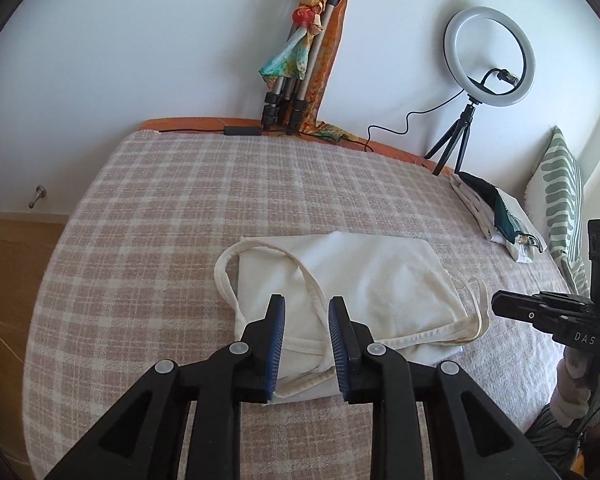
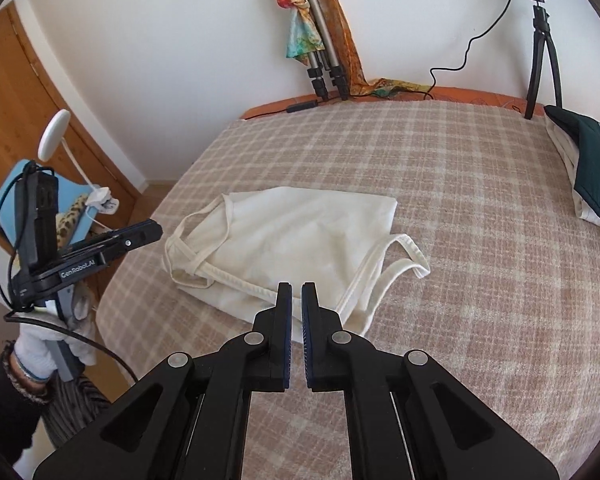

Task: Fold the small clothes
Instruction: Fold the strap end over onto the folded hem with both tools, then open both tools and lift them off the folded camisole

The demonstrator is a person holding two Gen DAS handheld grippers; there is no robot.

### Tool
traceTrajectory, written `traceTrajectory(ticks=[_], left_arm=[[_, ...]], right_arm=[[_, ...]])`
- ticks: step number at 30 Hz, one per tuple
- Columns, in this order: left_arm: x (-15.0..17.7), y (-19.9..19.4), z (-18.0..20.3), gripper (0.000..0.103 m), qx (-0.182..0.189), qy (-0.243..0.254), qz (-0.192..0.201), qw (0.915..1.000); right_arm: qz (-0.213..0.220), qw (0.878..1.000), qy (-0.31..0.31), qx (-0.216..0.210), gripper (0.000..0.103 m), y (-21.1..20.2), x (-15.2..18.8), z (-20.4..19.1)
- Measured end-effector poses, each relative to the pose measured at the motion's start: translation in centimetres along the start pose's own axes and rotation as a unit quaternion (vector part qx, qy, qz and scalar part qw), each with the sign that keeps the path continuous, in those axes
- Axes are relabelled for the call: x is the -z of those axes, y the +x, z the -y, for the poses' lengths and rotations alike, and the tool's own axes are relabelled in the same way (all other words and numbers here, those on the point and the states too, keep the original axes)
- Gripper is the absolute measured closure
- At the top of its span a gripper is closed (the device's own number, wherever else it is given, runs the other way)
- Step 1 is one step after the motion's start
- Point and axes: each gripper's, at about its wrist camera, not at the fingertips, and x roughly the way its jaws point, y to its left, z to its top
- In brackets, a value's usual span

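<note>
checkered pink-and-white bed cover [image 1: 180, 208] fills both views under a white wall. in the left wrist view, the left hand-held gripper [image 1: 307, 312] sits bottom centre, jaws apart and empty, over the near edge of the white tank top [image 1: 364, 276] lying mid-frame. a ring light [image 1: 489, 55] stands upper right. in the right wrist view, the right hand-held gripper [image 2: 297, 294] shows a narrow gap, holding nothing.

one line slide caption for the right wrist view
Right gripper, jaws slightly apart, above the near edge of a cream camisole on a checked bedspread.
</note>
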Motion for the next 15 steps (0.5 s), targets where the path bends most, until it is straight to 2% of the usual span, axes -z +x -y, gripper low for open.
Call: traceTrajectory(ticks=[4, 7, 10, 13, 15], left_arm=[[-0.8, 3.3, -0.2, 0.081, -0.015, -0.025, -0.026, 0.9992], [0.2, 5.0, -1.1, 0.081, -0.013, -0.048, -0.056, 0.9972], [2.5, 5.0, -1.6, 0.082, -0.023, -0.033, -0.074, 0.9964], [4.2, 3.6, -1.6, 0.08, -0.024, -0.017, -0.065, 0.9975], [4.9, 2.7, -1.4, 0.081, -0.031, -0.009, -0.063, 0.9975]], right_arm=[[-0.02, 1.0, 0.003, 0.017, 0.098, 4.0, -0.5, 0.3], [-0.04, 0.999, -0.002, 0.032, 0.098, 6.1, 0.1, 0.5], [-0.06, 0.998, 0.0, 0.035, 0.099, 6.5, 1.4, 1.3], [-0.075, 0.997, 0.005, 0.018, 0.101, 5.8, 2.6, 2.1], [-0.074, 0.996, -0.02, 0.042, 0.101, 5.1, 3.0, 1.7]])
